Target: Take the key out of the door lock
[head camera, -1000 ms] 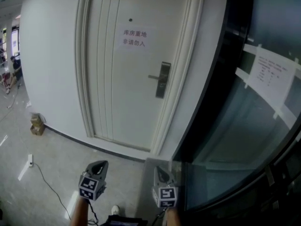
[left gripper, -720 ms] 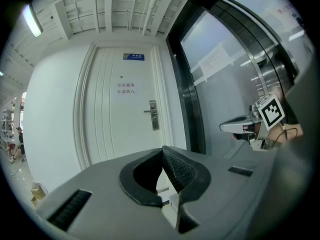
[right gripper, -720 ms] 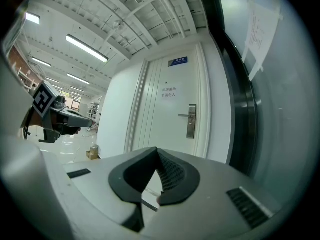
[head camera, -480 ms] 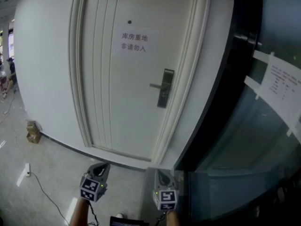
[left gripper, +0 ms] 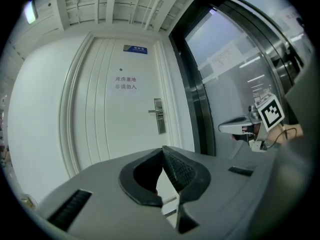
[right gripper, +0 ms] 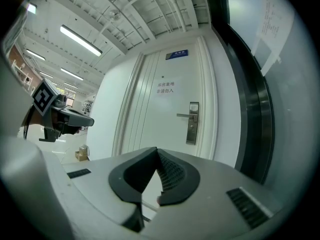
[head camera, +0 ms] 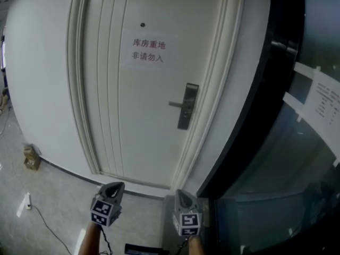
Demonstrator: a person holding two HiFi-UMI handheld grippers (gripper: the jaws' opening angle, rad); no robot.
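Observation:
A white door (head camera: 143, 89) stands ahead, shut, with a dark metal lock plate (head camera: 187, 106) and a lever handle (head camera: 177, 104) on its right side. The same lock plate (left gripper: 159, 116) shows in the left gripper view, and the lock plate (right gripper: 192, 123) shows in the right gripper view. A key is too small to make out. My left gripper (head camera: 113, 187) and right gripper (head camera: 182, 195) are held low, well short of the door. Both point toward it. The left gripper (left gripper: 162, 150) is shut on nothing, and the right gripper (right gripper: 156, 150) likewise.
A paper sign (head camera: 148, 50) with red print is stuck on the door. A dark-framed glass wall (head camera: 276, 105) with a taped sheet (head camera: 325, 104) runs along the right. A cardboard box (head camera: 31, 157), a power strip (head camera: 23, 203) and a cable (head camera: 50, 219) lie on the floor at left.
The head view has drawn nearer to the door, which looks larger and more centred. Both grippers keep their places low in the view and stay shut.

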